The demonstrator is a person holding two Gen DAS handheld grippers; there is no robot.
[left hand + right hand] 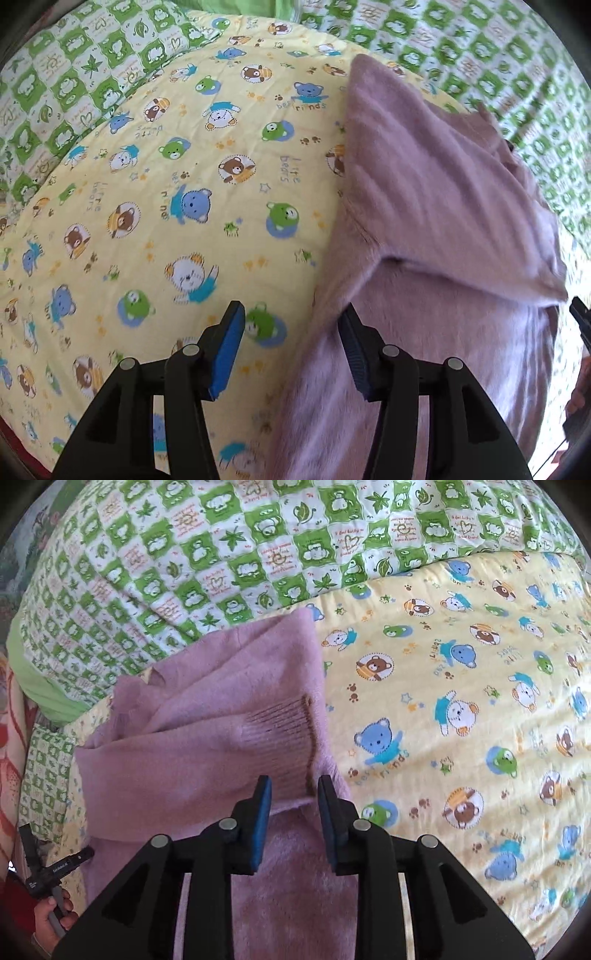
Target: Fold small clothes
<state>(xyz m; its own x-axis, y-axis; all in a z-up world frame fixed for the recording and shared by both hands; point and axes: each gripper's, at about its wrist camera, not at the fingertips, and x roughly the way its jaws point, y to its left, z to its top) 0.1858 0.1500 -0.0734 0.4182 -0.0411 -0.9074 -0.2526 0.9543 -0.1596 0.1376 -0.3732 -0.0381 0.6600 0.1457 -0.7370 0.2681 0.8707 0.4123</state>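
A small lilac knit sweater lies on a yellow bear-print quilt, with a sleeve folded across its body. My left gripper is open and empty, hovering over the sweater's left edge where it meets the quilt. In the right wrist view the sweater shows its ribbed cuff with a brown rim on top. My right gripper is open, its blue pads either side of the cuff's near end, holding nothing.
A green-and-white checked quilt lies beyond the yellow one. At the lower left of the right wrist view a hand holds the other gripper's handle. A red-patterned cloth lies at the far left.
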